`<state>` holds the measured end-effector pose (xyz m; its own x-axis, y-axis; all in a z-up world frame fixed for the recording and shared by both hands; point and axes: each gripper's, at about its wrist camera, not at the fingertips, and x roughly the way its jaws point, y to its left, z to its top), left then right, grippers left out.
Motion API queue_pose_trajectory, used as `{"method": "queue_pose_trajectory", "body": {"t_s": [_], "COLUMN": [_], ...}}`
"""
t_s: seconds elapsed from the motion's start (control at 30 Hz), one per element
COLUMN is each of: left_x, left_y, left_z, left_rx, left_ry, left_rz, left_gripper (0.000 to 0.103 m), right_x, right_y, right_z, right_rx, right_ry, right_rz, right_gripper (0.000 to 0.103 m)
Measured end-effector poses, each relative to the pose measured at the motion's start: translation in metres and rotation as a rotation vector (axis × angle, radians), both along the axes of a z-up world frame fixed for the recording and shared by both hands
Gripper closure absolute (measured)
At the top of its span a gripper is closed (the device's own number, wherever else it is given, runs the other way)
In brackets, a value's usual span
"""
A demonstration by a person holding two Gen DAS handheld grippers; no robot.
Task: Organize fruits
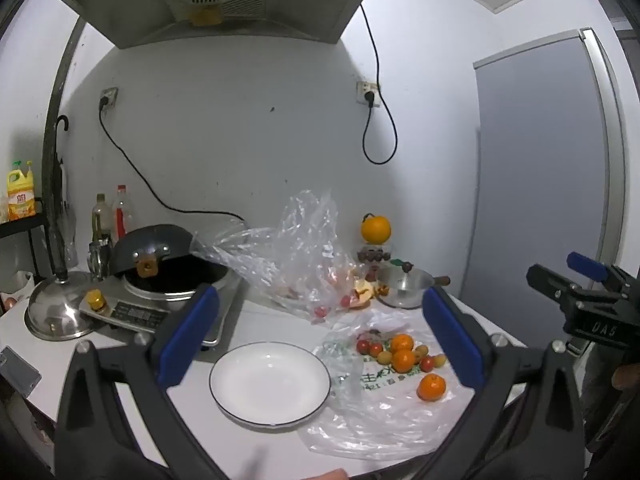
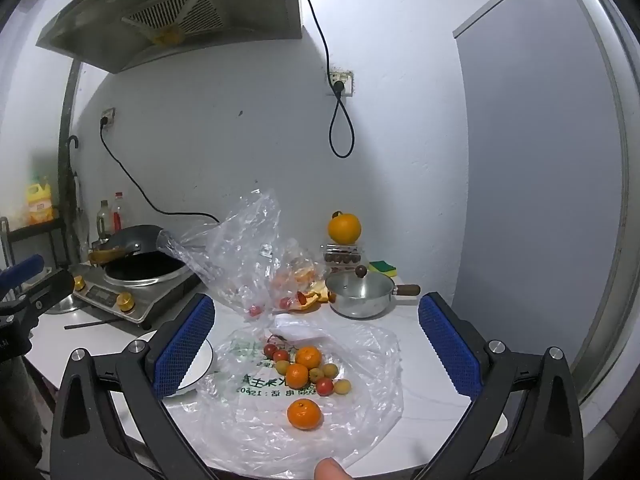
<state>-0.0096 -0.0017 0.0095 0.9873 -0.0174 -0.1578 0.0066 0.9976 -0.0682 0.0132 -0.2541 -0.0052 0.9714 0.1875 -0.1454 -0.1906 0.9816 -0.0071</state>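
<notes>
Straight ahead, a plain white wall (image 1: pixel 240 140) with two sockets and dangling black cords. Up above hangs a grey range hood (image 1: pixel 208 0); off right stands a grey door (image 2: pixel 540 160), white countertop (image 2: pixel 416 376) below.

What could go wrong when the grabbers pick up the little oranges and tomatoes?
The fruit lies on a crinkly plastic bag, so a finger of the open right gripper could snag the bag and drag everything. The round cherry tomatoes might roll off toward the counter edge if nudged. The lone tangerine could get squashed if squeezed hard. The white plate sits near the edge too.
</notes>
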Motion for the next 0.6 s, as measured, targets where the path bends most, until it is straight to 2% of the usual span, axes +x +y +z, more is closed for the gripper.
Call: {"method": "queue_pose_trajectory", "body": {"t_s": [0.6], "left_x": [0.0024], "left_y": [-0.0006], "left_z": [-0.0021], "left_rx": [0.005], "left_ry": [0.002], "left_rz": [-0.005], "left_gripper": [0.0], "right_x": [0.0039], "right_y": [0.0021], "right_z": [-0.0072], "right_rx": [0.004], "right_ry": [0.01], "right_rz": [-0.003], "right_gripper": [0.0]}}
